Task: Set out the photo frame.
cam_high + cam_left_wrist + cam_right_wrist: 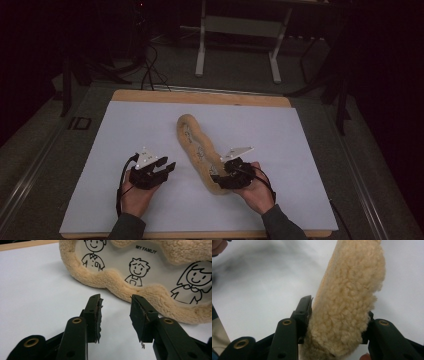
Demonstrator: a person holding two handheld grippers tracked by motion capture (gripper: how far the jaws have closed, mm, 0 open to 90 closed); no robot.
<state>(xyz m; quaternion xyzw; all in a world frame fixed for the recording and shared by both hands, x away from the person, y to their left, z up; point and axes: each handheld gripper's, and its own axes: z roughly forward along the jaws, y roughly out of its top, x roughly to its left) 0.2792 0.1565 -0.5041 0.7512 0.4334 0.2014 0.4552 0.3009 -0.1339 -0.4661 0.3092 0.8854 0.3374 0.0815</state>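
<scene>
A long tan fleece cushion [197,148] with a white panel of cartoon people lies across the middle of the white sheet [125,130]. My right gripper [221,176] is shut on its near end, and the fleece [347,305] bulges between the two jaws. My left gripper [166,166] hovers open to the left of the cushion with nothing between its jaws. In the left gripper view the left gripper [116,313] points at the cushion's wavy fleece border [120,287], a short gap away, and the panel reads "MY FAMLIY".
The white sheet covers a wooden board [200,96] on a dark table. A white-legged frame [240,35] stands on the floor beyond the far edge, with cables [150,65] to its left. The surroundings are dim.
</scene>
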